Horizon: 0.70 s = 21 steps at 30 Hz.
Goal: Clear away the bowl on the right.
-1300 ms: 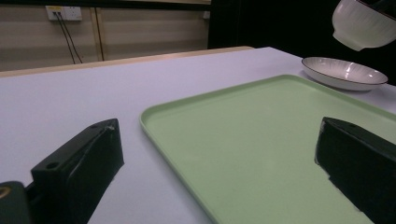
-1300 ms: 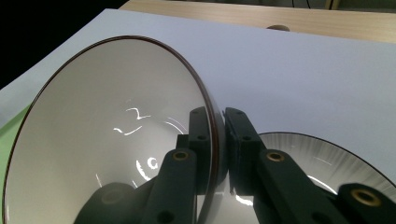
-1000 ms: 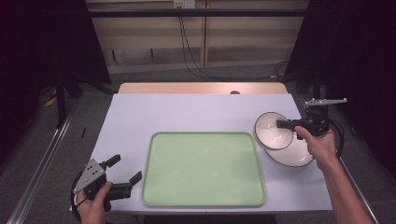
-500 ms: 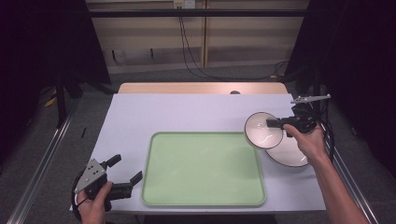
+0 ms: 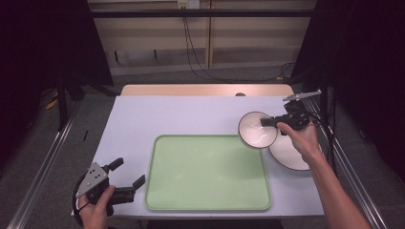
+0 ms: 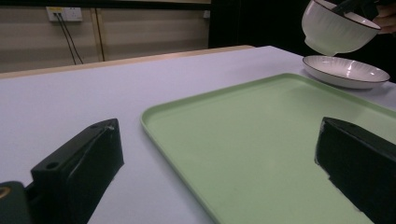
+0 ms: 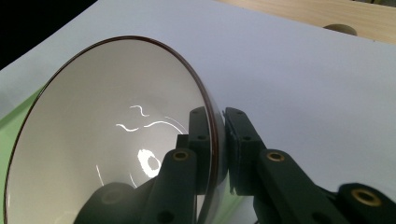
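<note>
left gripper (image 5: 128, 175): jaws apart, holds nothing, low at tabletop (image 5: 181, 114) edge.
tray (image 5: 207, 171): green, nothing in it.
bowl (image 5: 257, 130): white, nothing inside, lifted above tray's far right corner.
right gripper (image 5: 268, 122): clamped on bowl rim.
plate (image 5: 291, 155): bare, beside tray.

White bowl (image 5: 257, 130) with dark rim, lifted, tilted, rim pinched, above tray's corner

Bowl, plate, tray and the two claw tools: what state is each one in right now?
Bowl: lifted off the table, tilted, empty, pinched at its rim.
Plate: flat on the table, empty.
Green tray: flat, empty.
Right gripper: shut on the bowl's rim.
Left gripper: open, holding nothing.
</note>
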Available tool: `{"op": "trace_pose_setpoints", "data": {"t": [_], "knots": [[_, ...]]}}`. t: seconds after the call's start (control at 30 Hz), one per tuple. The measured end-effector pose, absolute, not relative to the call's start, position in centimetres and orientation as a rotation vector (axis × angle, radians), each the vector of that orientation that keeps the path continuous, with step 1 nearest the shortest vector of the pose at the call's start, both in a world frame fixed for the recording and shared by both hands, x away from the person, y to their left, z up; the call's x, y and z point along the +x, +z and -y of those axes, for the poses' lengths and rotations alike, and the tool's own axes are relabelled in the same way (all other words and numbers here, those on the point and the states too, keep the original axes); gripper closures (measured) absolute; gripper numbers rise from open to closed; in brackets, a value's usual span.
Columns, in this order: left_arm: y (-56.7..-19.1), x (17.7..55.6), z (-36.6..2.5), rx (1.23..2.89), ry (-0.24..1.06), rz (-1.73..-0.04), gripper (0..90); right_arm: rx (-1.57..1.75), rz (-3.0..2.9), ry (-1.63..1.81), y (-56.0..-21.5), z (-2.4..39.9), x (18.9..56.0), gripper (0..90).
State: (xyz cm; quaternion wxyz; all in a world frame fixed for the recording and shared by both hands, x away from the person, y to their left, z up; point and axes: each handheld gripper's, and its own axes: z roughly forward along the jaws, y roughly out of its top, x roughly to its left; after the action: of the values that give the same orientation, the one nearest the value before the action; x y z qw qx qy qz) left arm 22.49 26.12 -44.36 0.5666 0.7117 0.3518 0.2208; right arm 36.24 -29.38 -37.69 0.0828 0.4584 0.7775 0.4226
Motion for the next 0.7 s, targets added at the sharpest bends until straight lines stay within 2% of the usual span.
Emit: {"op": "trace_pose_setpoints", "data": {"t": [0.7], "knots": [[-44.3,22.4,-26.2,1.672,0.519,-0.822,1.0,1.465,-2.377,1.172,-40.8,27.1,37.9,82.0]]}}
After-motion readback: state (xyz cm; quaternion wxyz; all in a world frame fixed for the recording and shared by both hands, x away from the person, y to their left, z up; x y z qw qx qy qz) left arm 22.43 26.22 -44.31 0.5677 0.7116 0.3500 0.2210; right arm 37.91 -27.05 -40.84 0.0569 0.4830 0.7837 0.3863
